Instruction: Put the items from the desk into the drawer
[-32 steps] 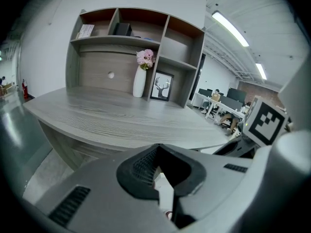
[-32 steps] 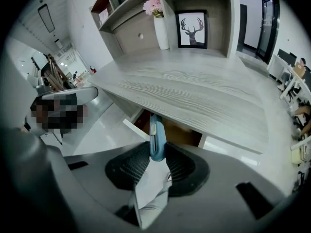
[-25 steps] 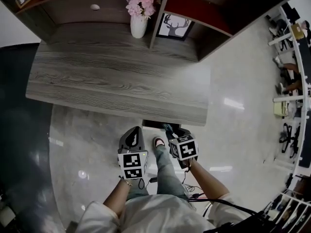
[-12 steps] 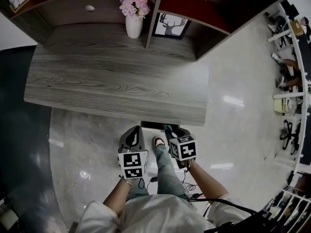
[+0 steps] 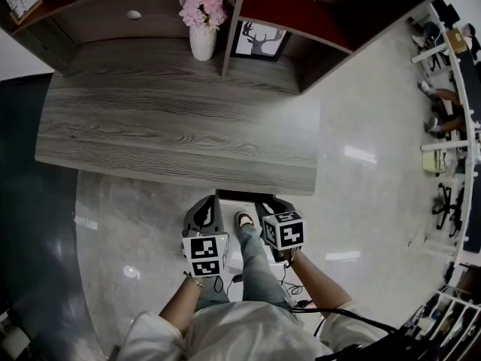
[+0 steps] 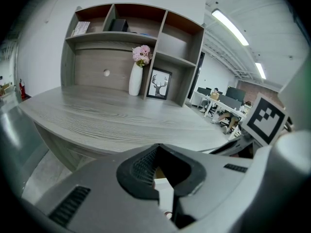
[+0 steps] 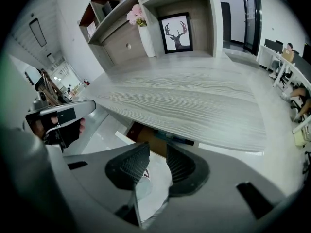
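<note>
The left gripper point(image 5: 208, 201) is clenched with nothing between its jaws; the right gripper point(image 5: 270, 201) is released, jaws apart and empty. Both are held above the floor, near the open drawer point(image 5: 239, 195) beneath the front edge of the desk point(image 5: 180, 126). A flower vase point(image 5: 203, 42) and a framed deer picture point(image 5: 258, 40) stand at the desk's rear.

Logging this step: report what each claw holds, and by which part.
Nothing is held. The left claw is shut, tips together, with nothing between them; the right claw is open and empty.
</note>
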